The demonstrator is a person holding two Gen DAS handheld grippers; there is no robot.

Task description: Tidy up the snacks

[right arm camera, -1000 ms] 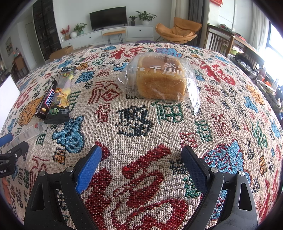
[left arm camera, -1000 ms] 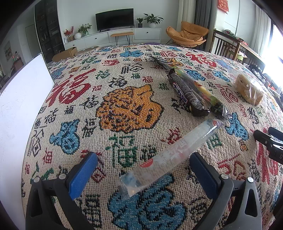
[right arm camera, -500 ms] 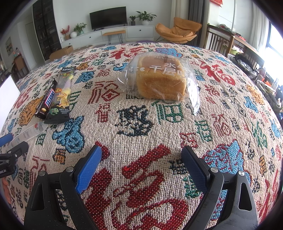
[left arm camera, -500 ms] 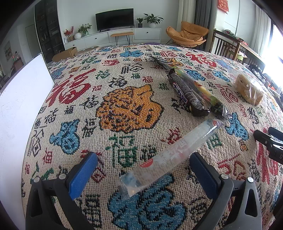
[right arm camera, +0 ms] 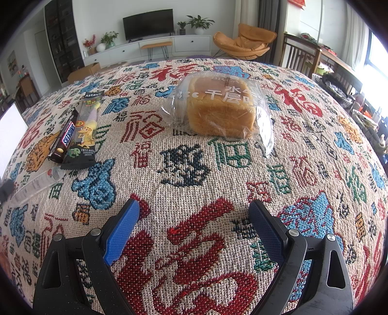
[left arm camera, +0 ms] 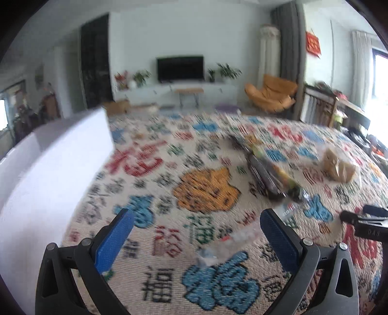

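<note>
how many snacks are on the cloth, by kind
Bagged bread: 1
Snickers bar: 1
Dark Astav packet: 1
Clear long packet: 1
Total: 4

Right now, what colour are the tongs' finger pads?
Blue pads, clearest in the right wrist view.

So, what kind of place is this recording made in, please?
Most likely a home living room. A television stands on a long white cabinet with potted plants beside it, an orange lounge chair sits nearby, and the snacks lie on a patterned woven cloth.
</note>
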